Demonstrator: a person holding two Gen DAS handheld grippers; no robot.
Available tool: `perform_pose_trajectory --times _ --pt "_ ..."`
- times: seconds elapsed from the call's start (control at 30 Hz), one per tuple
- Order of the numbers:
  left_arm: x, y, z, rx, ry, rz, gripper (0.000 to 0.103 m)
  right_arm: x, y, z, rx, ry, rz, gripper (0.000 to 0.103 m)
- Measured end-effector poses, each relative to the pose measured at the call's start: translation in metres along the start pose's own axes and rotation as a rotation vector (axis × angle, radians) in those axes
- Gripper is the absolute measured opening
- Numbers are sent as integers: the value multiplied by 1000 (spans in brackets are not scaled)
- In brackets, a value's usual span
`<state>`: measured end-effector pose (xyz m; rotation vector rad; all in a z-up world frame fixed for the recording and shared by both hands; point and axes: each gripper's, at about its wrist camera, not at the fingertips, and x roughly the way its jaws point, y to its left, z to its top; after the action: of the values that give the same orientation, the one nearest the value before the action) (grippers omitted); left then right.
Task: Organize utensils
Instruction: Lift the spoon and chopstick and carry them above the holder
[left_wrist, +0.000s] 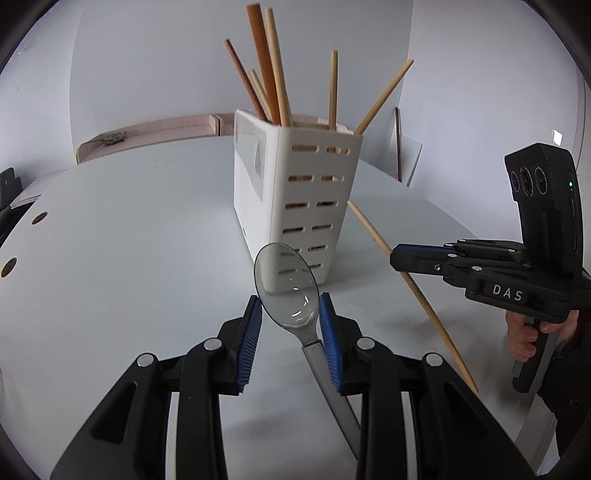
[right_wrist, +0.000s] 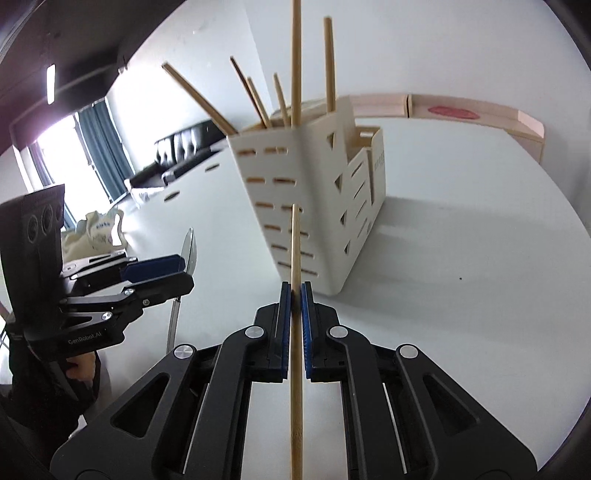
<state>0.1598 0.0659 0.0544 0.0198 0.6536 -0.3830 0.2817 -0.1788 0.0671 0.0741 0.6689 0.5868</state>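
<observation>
Left tool (left_wrist: 290, 332): clamped on shiny metal spoon (left_wrist: 288, 288).
Right tool (right_wrist: 294, 317): clamped on pale wooden chopstick (right_wrist: 295, 369).
White slotted plastic holder (left_wrist: 295, 206): upright on desk (left_wrist: 129, 258).

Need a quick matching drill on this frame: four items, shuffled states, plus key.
Items:
1. spoon
2. loose chopstick
3. utensil holder
4. chopsticks in holder

States:
A. standing on the table
B. clamped in the right hand-held gripper
C. sticking up, tilted
D. between the left hand-held gripper pads

Pairs: 1-D, 2-B, 3-A, 4-C
</observation>
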Motion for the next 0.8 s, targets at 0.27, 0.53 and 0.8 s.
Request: perform_pose_trajectory --times 0.27,0.53,0.8 --pt "-25 -7 10 28 -117 11 32 -46 3 9 -1 -321 -5 5" --pt "-44 -11 41 40 -213 20 32 -71 26 50 -77 -507 9 5" --pt "-62 -28 86 64 -322 37 32 -87 36 100 -74 -653 46 5"
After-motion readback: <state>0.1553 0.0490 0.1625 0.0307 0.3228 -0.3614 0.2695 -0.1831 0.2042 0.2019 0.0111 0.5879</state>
